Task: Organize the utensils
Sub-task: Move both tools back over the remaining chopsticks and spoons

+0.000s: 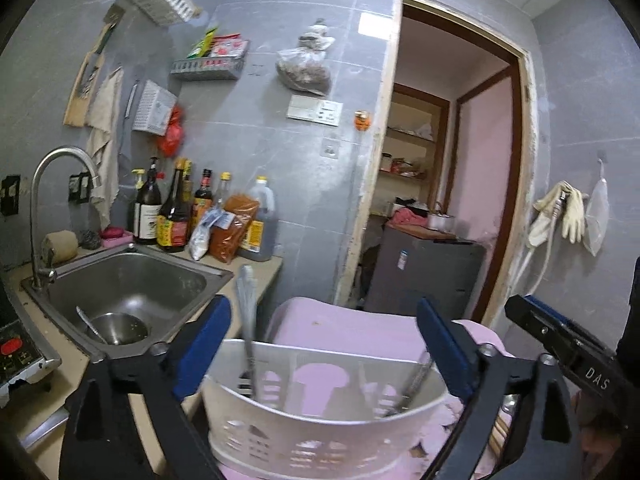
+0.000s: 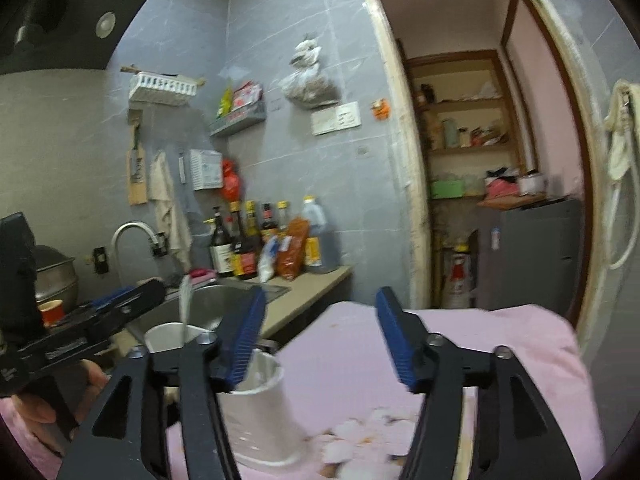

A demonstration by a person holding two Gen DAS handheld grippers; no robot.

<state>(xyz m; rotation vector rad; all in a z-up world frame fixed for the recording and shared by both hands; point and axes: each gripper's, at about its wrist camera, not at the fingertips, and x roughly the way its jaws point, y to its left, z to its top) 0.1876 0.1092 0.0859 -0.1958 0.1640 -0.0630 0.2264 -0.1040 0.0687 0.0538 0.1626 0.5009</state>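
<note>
A white slotted plastic utensil holder (image 1: 320, 408) stands on a pink cloth (image 1: 348, 328), between the open blue pads of my left gripper (image 1: 324, 344). A metal utensil (image 1: 247, 320) stands upright in its left side and another (image 1: 416, 380) leans at its right. In the right wrist view the holder (image 2: 260, 412) sits low left, with a spoon handle (image 2: 185, 300) rising from its far compartment. My right gripper (image 2: 320, 332) is open and empty over the pink cloth (image 2: 460, 352). It also shows in the left wrist view (image 1: 560, 336), at the right edge.
A steel sink (image 1: 132, 280) with a bowl and spoon (image 1: 116, 328) lies to the left, under a faucet (image 1: 60, 184). Sauce bottles (image 1: 176, 208) line the counter. A doorway (image 1: 448, 160) opens to the right. A stove corner (image 1: 20, 360) is at far left.
</note>
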